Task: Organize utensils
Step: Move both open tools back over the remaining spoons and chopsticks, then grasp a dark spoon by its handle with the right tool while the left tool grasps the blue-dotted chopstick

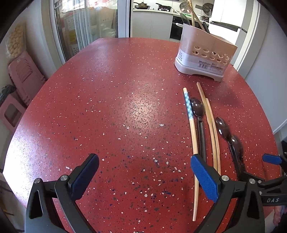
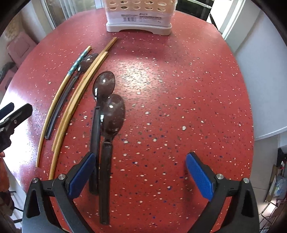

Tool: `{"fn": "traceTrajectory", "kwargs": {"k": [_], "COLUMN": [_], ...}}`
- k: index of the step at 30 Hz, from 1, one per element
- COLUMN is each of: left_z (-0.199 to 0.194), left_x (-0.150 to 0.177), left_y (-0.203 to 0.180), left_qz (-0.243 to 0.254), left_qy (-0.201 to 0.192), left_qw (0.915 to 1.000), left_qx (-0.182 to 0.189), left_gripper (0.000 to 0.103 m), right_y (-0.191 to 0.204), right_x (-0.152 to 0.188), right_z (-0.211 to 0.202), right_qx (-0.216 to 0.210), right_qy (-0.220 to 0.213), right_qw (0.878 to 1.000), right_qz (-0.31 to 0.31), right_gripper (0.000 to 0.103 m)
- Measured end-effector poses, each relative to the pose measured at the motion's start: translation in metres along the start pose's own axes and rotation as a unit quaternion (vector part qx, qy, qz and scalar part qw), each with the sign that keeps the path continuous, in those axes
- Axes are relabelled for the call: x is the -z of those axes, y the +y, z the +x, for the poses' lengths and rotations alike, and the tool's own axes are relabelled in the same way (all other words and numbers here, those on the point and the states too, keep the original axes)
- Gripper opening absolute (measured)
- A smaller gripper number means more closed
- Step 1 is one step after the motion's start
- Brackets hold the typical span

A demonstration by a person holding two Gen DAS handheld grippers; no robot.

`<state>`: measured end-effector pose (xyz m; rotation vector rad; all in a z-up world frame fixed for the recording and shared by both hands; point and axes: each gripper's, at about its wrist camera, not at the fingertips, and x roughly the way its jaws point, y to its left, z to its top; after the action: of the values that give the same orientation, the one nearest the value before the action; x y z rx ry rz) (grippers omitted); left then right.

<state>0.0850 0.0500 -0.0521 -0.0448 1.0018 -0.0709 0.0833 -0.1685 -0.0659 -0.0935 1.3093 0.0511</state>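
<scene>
Three dark spoons and three chopsticks lie on the red speckled table (image 1: 125,100). In the right wrist view, two spoons overlap: the near spoon (image 2: 113,114) lies partly over the far spoon (image 2: 104,86), their handles just right of my left fingertip. A third spoon (image 2: 86,61) lies between a blue-patterned chopstick (image 2: 77,62) and two plain chopsticks (image 2: 79,93). My right gripper (image 2: 141,168) is open and empty. My left gripper (image 1: 145,166) is open and empty, left of the patterned chopstick (image 1: 188,105). The pink utensil holder (image 1: 204,52) stands at the far right with utensils in it.
The holder's base (image 2: 138,26) faces the right gripper at the table's far edge. Pink stools (image 1: 23,75) stand left of the table. A kitchen counter with pans (image 1: 152,9) is behind. The other gripper (image 2: 12,114) shows at the left edge.
</scene>
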Motion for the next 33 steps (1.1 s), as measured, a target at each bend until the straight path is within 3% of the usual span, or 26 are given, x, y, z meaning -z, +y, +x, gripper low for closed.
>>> {"fn": "traceTrajectory", "kwargs": {"k": [4,7,13,23,26,31,33], "left_z": [0.002,0.007,0.012,0.026,0.033,0.051,0.055], "left_x": [-0.001,-0.006,-0.014,-0.026,-0.032,-0.044,-0.048], "left_y": [0.002,0.001,0.001,-0.01,-0.015,-0.024,-0.026], "left_qz": [0.001,0.005,0.005,0.019,0.028,0.045,0.04], "left_qy": [0.002,0.003,0.008,0.021,0.029,0.05,0.056], "left_qw": [1.0,1.0,0.9999,0.9995,0.999,0.9976,0.9974], "left_qx": [0.0,-0.002,0.006,0.011,0.017,0.014,0.02], "left_gripper": [0.103,0.103,0.103,0.103,0.103,0.103,0.103], "right_y": [-0.013,-0.018,-0.03,-0.03,-0.042,-0.046,-0.043], "right_x": [-0.004,-0.008,-0.018,-0.018,-0.018,-0.025,-0.027], "right_z": [0.001,0.0,-0.008,0.012,0.017,0.017,0.014], "right_qx": [0.002,-0.011,-0.022,0.014,0.002,-0.002,-0.003], "right_qy": [0.007,0.014,0.013,0.023,0.032,0.04,0.045], "right_qw": [1.0,1.0,0.999,0.999,0.998,0.998,0.998], "right_qz": [0.012,0.013,0.036,0.034,0.048,0.049,0.05], "right_gripper": [0.099,0.091,0.091,0.091,0.091,0.078,0.067]}}
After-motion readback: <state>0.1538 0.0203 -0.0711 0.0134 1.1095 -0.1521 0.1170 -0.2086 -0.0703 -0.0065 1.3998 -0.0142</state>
